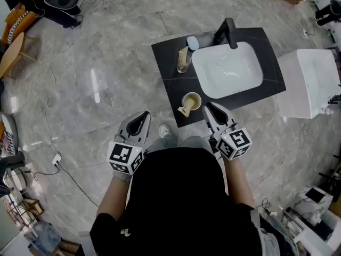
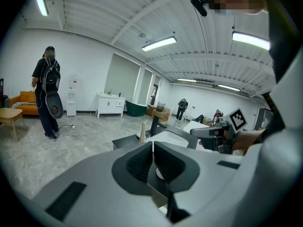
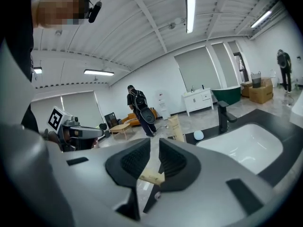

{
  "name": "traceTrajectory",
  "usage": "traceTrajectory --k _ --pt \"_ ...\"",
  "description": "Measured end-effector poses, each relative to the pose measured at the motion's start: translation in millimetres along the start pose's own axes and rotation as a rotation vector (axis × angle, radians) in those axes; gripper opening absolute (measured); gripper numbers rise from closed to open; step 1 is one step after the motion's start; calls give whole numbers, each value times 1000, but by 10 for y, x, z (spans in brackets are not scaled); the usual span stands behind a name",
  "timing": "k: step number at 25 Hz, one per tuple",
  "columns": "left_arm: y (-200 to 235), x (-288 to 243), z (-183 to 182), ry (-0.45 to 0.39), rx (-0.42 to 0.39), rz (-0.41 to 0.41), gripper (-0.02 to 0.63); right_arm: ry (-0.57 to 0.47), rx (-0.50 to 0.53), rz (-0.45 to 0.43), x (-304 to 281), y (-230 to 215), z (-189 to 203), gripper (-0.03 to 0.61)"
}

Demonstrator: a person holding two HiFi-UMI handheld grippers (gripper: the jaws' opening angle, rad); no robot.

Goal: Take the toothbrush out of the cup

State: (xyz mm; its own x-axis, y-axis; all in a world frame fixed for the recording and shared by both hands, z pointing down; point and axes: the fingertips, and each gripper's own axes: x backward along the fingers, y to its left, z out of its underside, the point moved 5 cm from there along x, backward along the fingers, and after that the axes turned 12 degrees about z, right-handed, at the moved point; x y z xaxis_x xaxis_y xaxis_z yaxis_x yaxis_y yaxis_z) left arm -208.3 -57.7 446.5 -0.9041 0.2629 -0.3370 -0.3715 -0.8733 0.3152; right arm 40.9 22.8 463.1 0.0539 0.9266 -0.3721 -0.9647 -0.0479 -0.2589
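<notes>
A cream cup (image 1: 193, 100) stands at the near left corner of the black counter (image 1: 165, 52), with a pale wooden toothbrush (image 1: 186, 110) leaning out over its rim. My right gripper (image 1: 209, 106) is shut just right of the cup, with nothing in it. In the right gripper view the jaws (image 3: 155, 144) are together, and the toothbrush (image 3: 151, 177) shows beyond the gap under them. My left gripper (image 1: 144, 114) is shut and holds nothing, over the floor to the left of the counter; its jaws (image 2: 153, 144) point toward the sink.
The white basin (image 1: 250, 81) and black faucet (image 1: 228, 32) fill the counter's middle. A clear glass (image 1: 184, 63) with a beige item and a small white puck (image 1: 192, 42) stand at the far left. A white box-shaped unit (image 1: 309, 81) stands to the right. Cables (image 1: 50, 116) lie on the floor. A person with a backpack (image 2: 47, 91) stands far off.
</notes>
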Motion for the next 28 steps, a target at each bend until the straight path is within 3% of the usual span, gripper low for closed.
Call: traceTrajectory --k 9,16,28 --pt "62 -78 29 33 2 -2 29 108 120 -30 -134 -110 121 57" --pt "-78 -151 20 22 36 -78 28 209 173 -111 -234 -294 216 98" --pt "-359 -41 113 -15 126 -301 29 388 394 -399 -548 -279 695 193"
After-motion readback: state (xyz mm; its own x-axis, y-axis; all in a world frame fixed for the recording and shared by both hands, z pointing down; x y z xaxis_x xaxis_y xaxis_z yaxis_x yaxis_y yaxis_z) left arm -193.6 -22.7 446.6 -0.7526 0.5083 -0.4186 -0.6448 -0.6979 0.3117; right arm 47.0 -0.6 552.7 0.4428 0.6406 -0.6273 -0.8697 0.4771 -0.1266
